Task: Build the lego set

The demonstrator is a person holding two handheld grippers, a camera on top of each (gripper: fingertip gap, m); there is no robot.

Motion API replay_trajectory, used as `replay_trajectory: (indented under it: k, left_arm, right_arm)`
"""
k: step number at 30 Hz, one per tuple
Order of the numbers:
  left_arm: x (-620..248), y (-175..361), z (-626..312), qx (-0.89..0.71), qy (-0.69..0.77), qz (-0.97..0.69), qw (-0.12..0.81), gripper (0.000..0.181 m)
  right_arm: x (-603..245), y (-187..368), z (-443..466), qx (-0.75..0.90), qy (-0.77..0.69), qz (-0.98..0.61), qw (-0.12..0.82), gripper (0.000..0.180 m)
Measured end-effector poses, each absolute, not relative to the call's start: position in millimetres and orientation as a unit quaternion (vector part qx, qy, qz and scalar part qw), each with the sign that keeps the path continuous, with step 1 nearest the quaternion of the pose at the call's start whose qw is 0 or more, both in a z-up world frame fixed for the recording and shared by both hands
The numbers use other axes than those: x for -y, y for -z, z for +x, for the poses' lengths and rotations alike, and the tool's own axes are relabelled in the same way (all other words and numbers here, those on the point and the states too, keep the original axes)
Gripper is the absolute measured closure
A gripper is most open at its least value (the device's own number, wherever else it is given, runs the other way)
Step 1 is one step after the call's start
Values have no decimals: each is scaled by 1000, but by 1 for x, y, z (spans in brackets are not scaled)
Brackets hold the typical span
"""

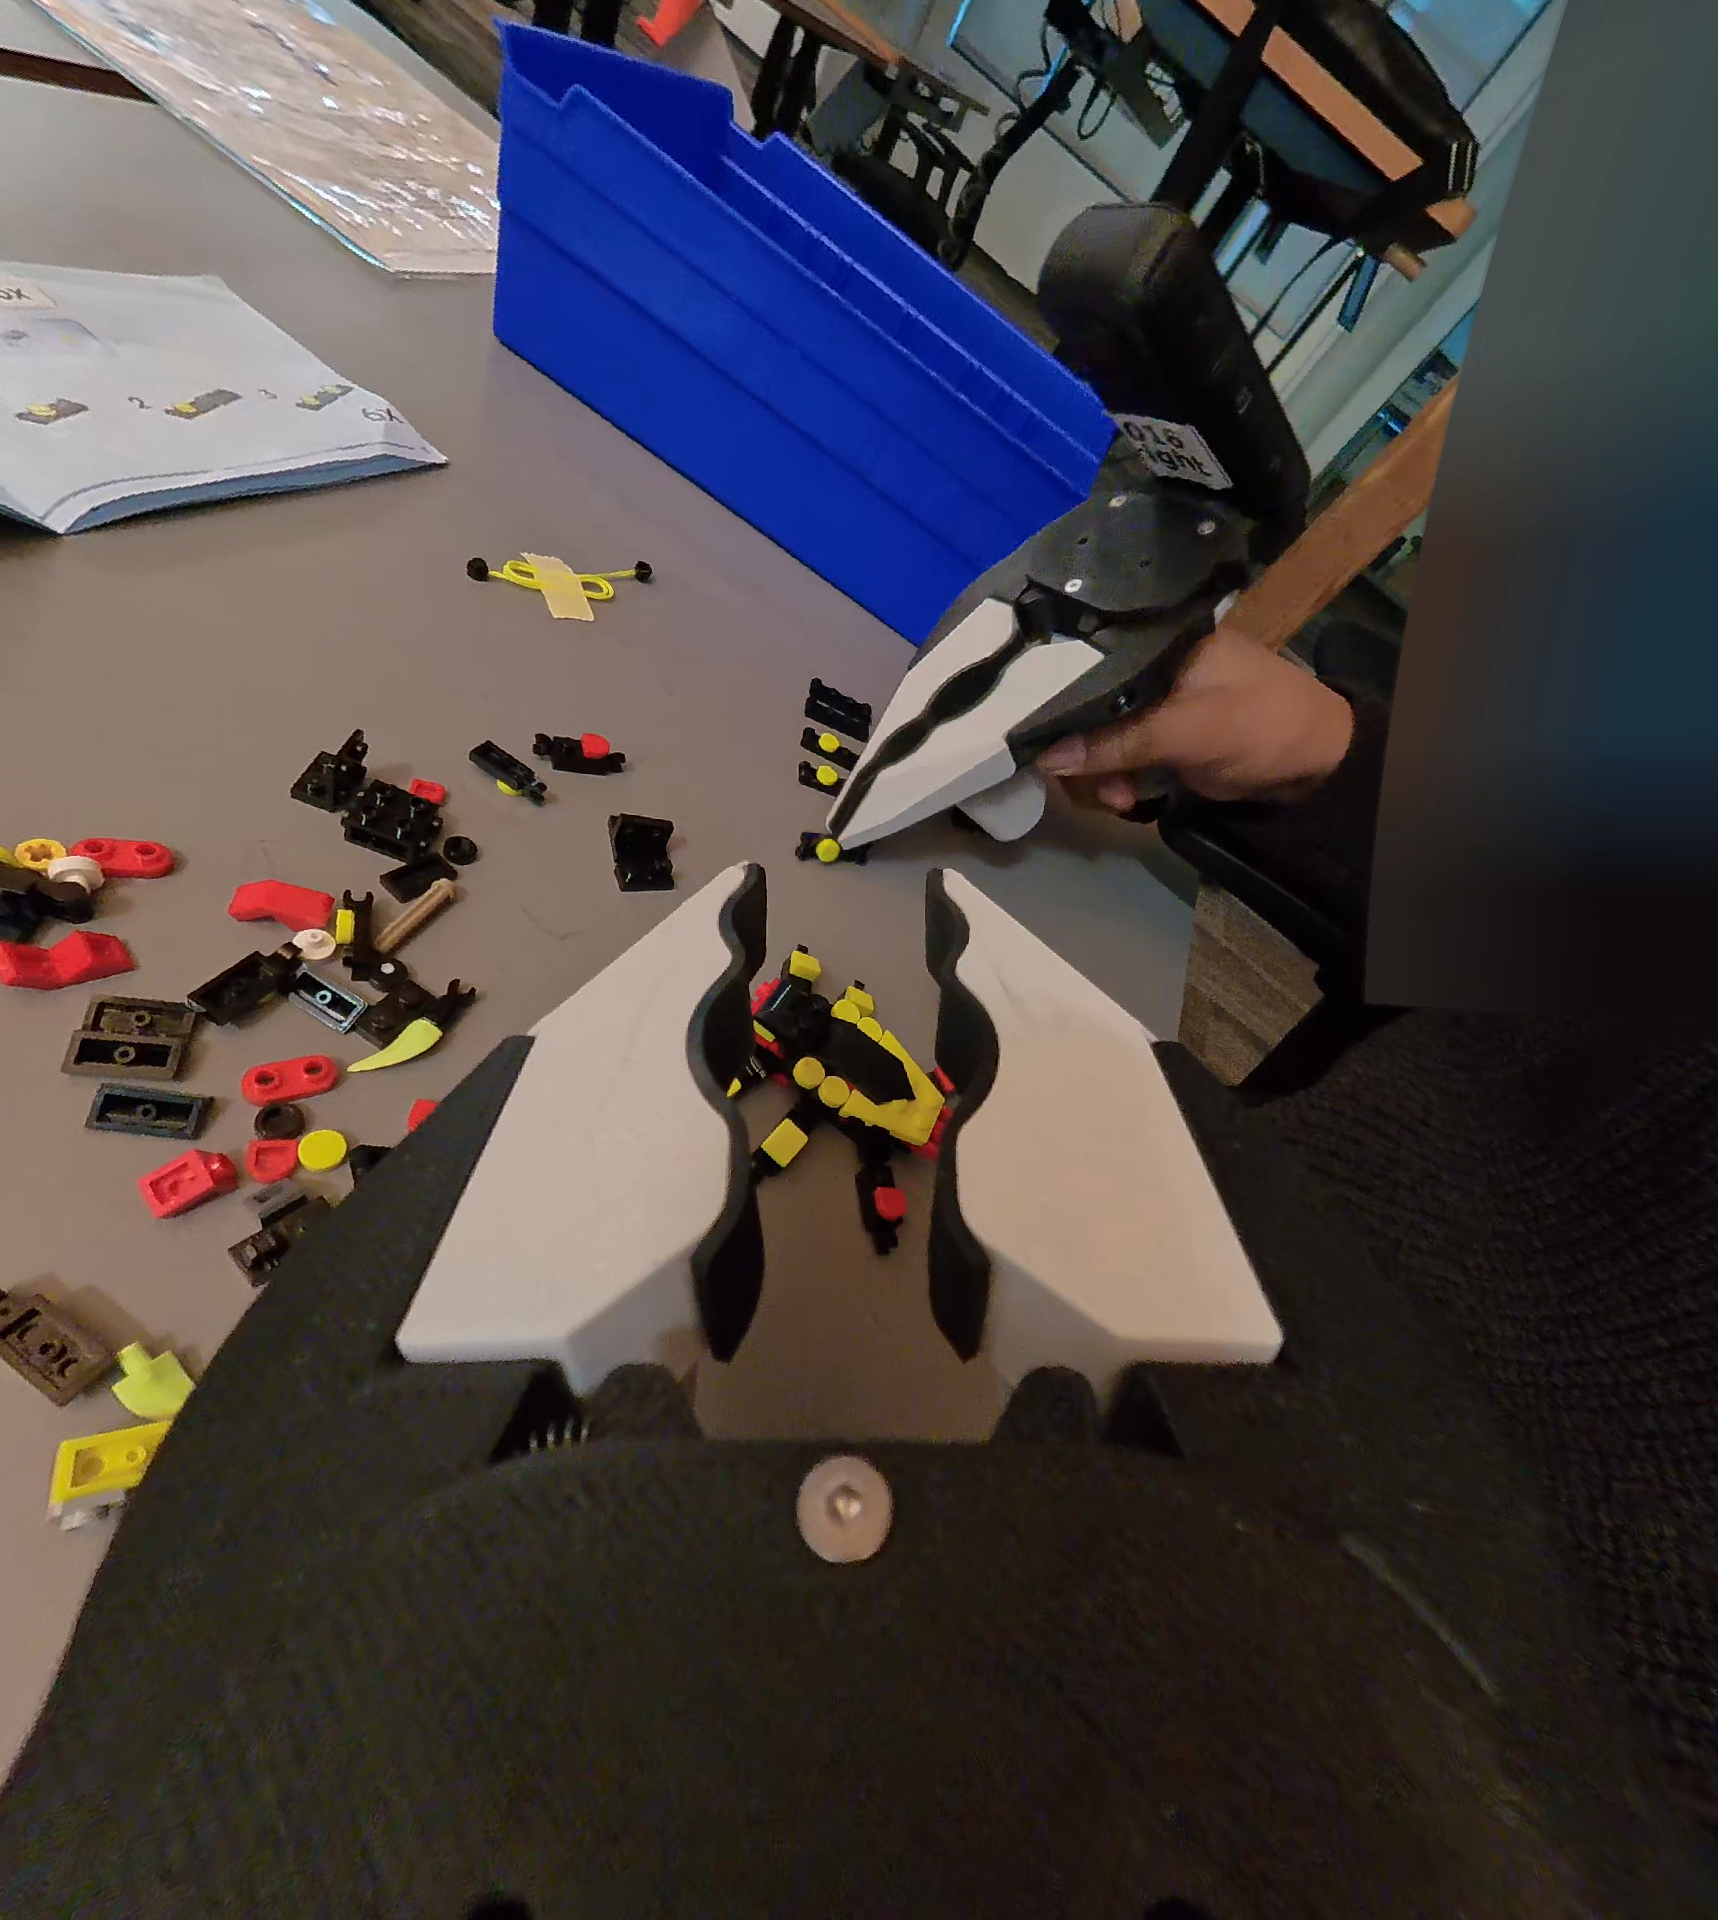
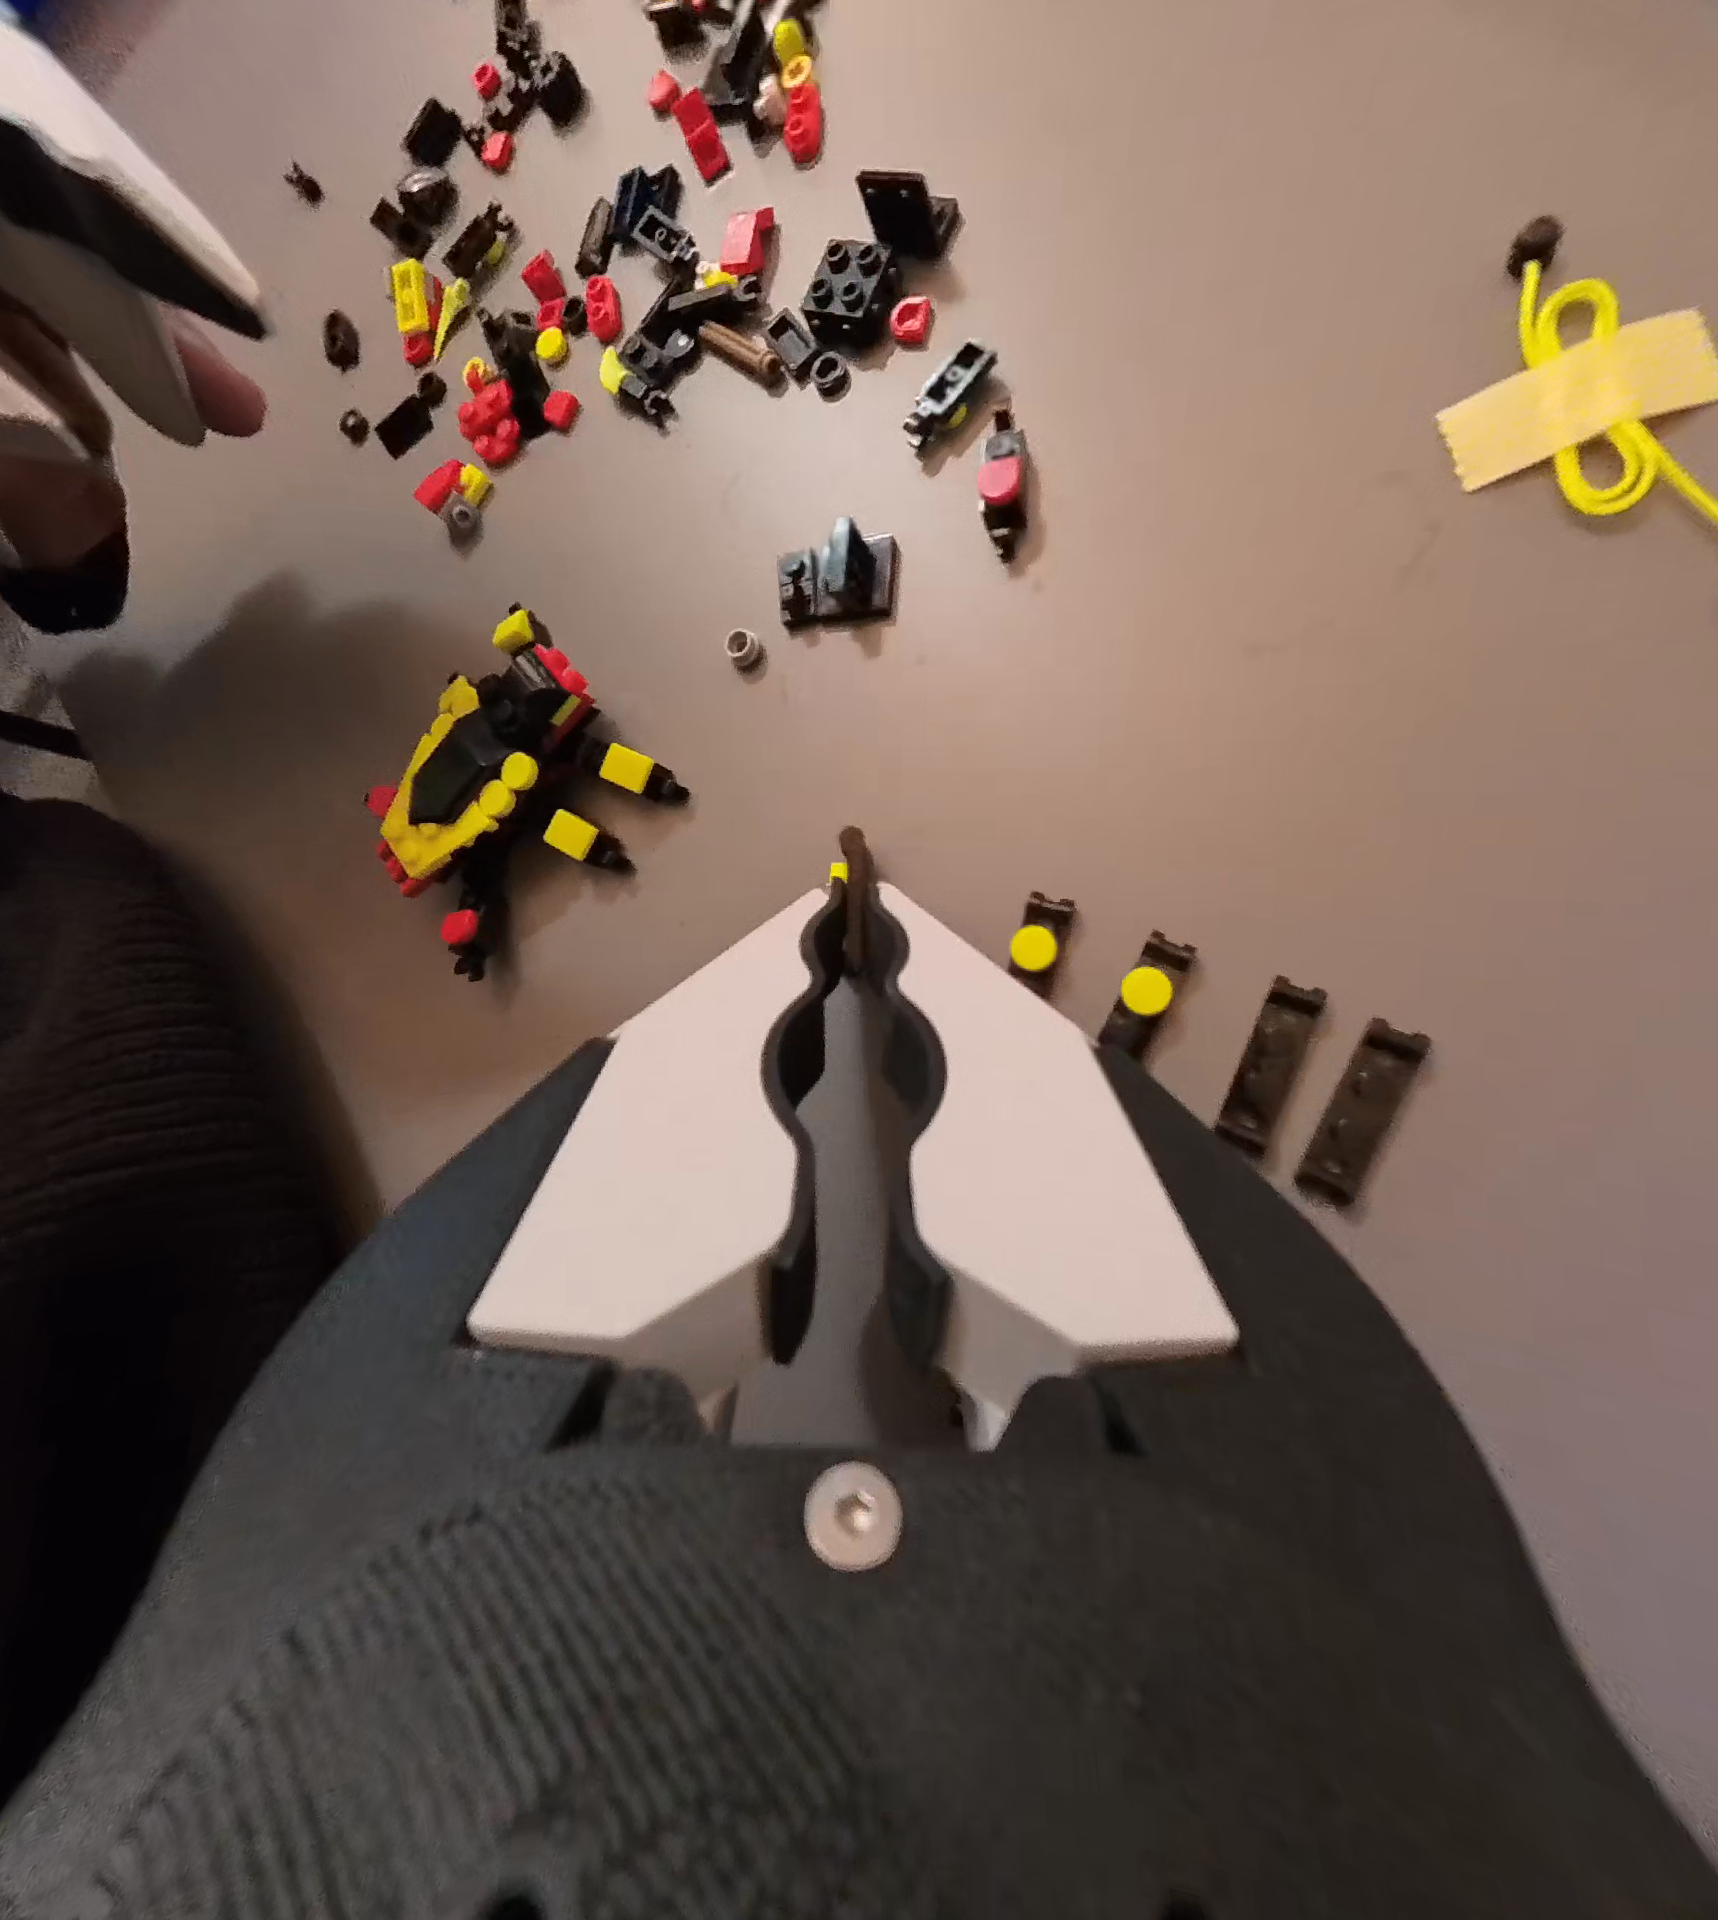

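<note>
A partly built black, yellow and red lego model [image 1: 839, 1070] lies on the grey table [image 1: 626, 665]; it also shows in the right wrist view [image 2: 491, 790]. My left gripper [image 1: 844, 894] is open and empty, hovering over the model, which shows through the gap between its fingers. My right gripper [image 2: 850, 899] is shut on a thin black plate with a yellow round tile [image 2: 847, 883], held edge-on near the table. It shows in the left wrist view [image 1: 834, 844] just beyond the left gripper. A row of similar black plates [image 2: 1250, 1039], two with yellow tiles, lies right of it.
Loose black, red and yellow pieces [image 1: 211, 987] are scattered at the left, also in the right wrist view [image 2: 647, 260]. A yellow string with tape [image 1: 564, 582] lies farther out. A blue bin [image 1: 782, 343] and an open instruction booklet [image 1: 107, 416] stand behind. The table edge [image 1: 1187, 935] is at the right.
</note>
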State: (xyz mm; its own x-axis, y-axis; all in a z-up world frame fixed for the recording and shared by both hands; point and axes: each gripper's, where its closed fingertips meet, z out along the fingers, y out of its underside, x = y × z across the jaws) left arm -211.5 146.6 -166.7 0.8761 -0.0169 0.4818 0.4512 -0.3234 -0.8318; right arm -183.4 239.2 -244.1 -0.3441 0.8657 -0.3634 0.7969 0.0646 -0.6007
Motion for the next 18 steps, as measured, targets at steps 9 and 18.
replay_trajectory:
  k: [9,18]
  left_arm:
    - [-147,167,-211,137,206,-788,564,151]
    - [-147,168,-210,136,205,-789,563,151]
  right_arm:
    - [-245,247,-185,723,-370,-581,54,172]
    - [-250,247,-185,731,-355,-577,76,173]
